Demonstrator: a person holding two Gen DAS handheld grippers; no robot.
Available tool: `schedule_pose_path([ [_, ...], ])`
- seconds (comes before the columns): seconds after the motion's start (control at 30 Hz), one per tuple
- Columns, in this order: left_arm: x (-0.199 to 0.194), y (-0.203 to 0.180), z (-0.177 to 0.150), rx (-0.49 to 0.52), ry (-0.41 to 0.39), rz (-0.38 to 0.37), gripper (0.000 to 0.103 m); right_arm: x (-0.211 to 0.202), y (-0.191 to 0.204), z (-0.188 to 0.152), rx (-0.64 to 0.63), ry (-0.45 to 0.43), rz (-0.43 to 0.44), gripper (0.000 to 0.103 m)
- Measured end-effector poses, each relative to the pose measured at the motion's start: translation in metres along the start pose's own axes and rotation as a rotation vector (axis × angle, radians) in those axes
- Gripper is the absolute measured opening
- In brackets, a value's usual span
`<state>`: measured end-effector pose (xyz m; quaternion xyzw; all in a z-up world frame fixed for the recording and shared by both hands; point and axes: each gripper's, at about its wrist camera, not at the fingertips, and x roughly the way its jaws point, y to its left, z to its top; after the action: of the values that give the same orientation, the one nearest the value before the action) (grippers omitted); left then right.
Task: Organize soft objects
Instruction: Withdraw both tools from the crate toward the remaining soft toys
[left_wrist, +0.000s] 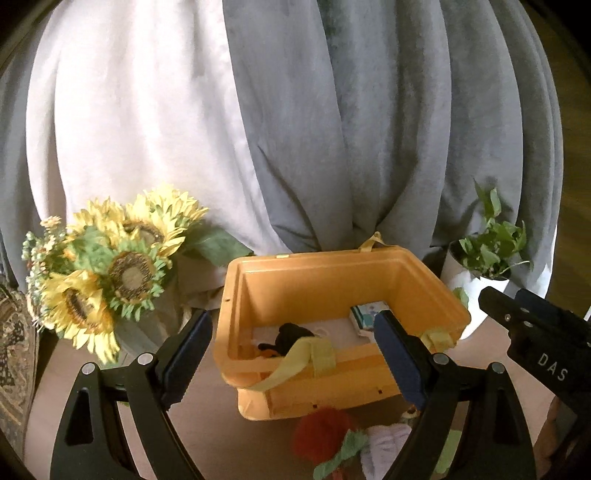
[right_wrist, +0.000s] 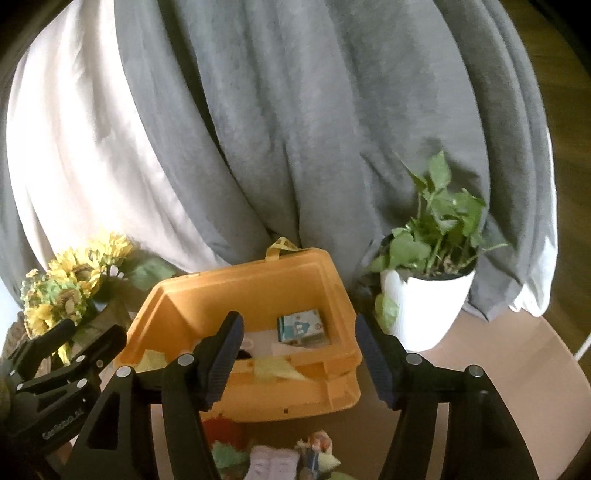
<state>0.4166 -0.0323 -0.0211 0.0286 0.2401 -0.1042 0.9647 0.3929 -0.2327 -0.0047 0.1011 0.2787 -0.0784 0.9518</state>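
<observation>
Left-wrist view: we are hovering over one orange plastic bin (left_wrist: 332, 273) standing on a round pinkish table (left_wrist: 207, 406), grey and white curtains (left_wrist: 332, 110) hanging behind it. Inside the bin we are counting two things: one black soft object (left_wrist: 290, 334) lying on the floor near the front wall, and one small printed packet (left_wrist: 367, 314) resting in the back right corner. Yellow-green straps (left_wrist: 306, 360) are draping over the front rim, and one more strap loop is standing up at the back edge.

One bunch of artificial sunflowers (left_wrist: 110, 273) is sitting left of the bin, with at least three large blooms showing. One leafy plant in a white pot (right_wrist: 428, 306) is standing just beside the bin's right side.

Our left gripper (left_wrist: 291, 354) is held with its fingers released and spread wide, gripping nothing, the bin's front wall lying between them. Our right gripper (right_wrist: 299, 358) is likewise spread apart and carrying nothing, poised above the bin's front rim.

Soft items are waiting on the table in front of the bin: one red plush piece (left_wrist: 325, 432) with green trim, one pale folded cloth (right_wrist: 273, 461), and one small toy figure (right_wrist: 317, 443), too blurred for us to identify.
</observation>
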Motion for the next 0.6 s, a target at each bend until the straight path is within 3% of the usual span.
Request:
schedule_pose_path([
  [0.5,-0.037,0.006,-0.039,0.061,-0.031,-0.034,0.090,-0.038,-0.002,-0.042,0.064,0.005,-0.069,0.064],
  [0.6,-0.038,0.008,-0.046,0.067,-0.023,-0.053,0.091,-0.040,-0.003,-0.052,0.089,0.016,-0.080,0.068],
])
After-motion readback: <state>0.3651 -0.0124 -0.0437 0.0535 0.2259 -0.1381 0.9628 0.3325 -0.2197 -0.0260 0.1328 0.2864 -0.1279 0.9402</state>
